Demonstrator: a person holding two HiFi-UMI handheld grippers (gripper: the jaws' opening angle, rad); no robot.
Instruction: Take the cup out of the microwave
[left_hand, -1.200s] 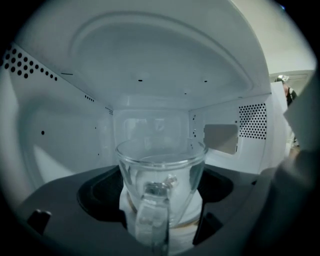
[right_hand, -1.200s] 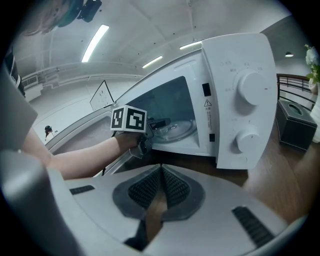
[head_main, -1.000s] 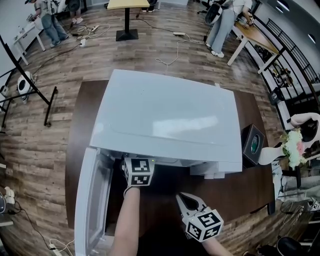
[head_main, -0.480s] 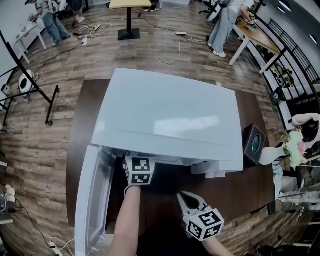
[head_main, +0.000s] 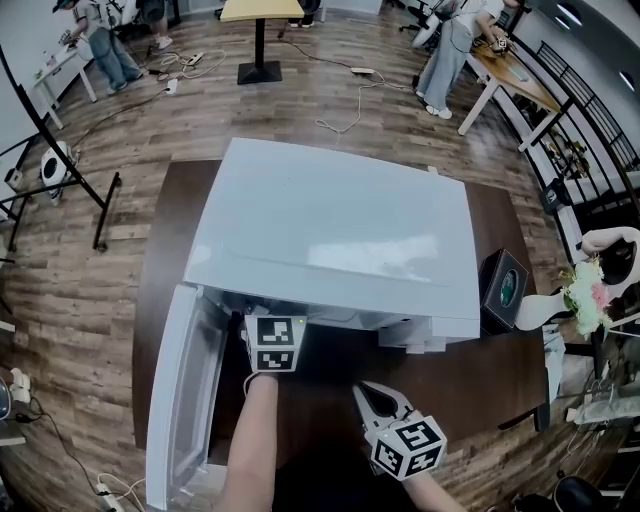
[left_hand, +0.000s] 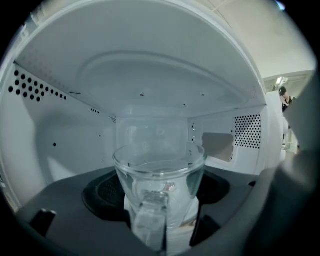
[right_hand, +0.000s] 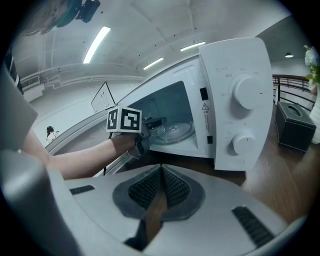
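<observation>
**Glass cup in the grip, inside the open microwave**

Clear glass, upright and with its handle turned toward the opening, the cup (left_hand: 160, 170) stands inside the white cavity of the microwave (head_main: 330, 240), near the front. Whether it holds anything cannot be told through the glass. The left gripper (left_hand: 161, 194) has it between widely spread jaws, the dark pads (left_hand: 112, 197) set against the cup's lower sides. The right gripper view shows the round glass turntable (right_hand: 176, 131) on the cavity floor beside the gripper's tip.

The person's bare left forearm (head_main: 255, 440) reaches forward and slightly down from the near edge of the head view. Only that gripper's marker cube shows under the microwave's front lip; the jaws are inside. The door (head_main: 185, 390) hangs wide open on the left, alongside the arm.

The right gripper (right_hand: 161, 169) is held low in front of the microwave, to the right of the left arm and well apart from the cup. Its jaws are pressed together with nothing between them, and it is tilted down over the dark brown table (head_main: 165, 260). It points toward the control panel with its two white dials (right_hand: 247, 92).

A black box (head_main: 505, 290) sits on the table just beside the microwave's right side, and a bunch of flowers (head_main: 585, 295) stands beyond the table's edge.
</observation>
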